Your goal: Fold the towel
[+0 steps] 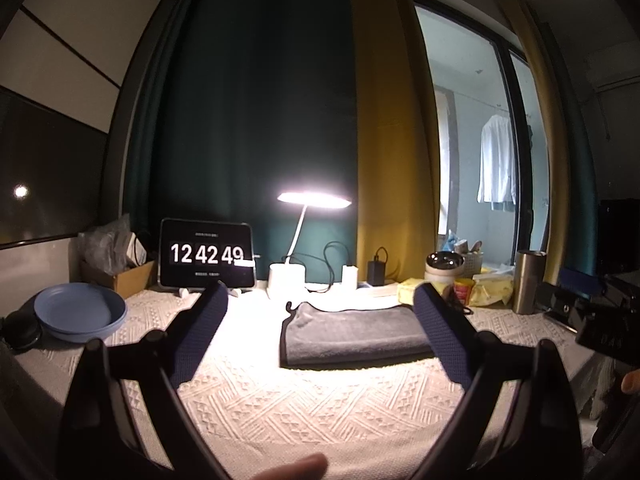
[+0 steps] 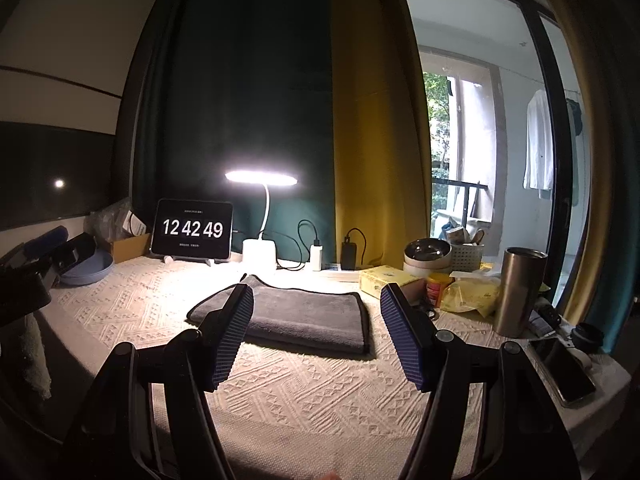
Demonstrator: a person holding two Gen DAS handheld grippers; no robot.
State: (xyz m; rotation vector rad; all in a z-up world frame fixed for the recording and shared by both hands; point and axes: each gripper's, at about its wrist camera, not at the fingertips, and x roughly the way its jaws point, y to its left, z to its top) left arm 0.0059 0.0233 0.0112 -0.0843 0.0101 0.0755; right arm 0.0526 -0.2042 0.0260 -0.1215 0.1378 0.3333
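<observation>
A grey towel (image 2: 304, 316) lies folded on the table (image 2: 320, 392), both grippers' jaws spread wide and empty. Soft and limp, it looks best pinched at a corner.

Both tongs hang above the near part of the counter, pointed toward its back edge, neither touching anything. The left tongs (image 1: 320, 300) stand with their jaws spread wide, blue ribbed pads (image 1: 200, 332) facing each other across an empty gap. The right tongs (image 2: 316, 294) are likewise parted and hold nothing. A fingertip (image 1: 296, 466) of the person's hand shows at the bottom of the left wrist view.
</observation>
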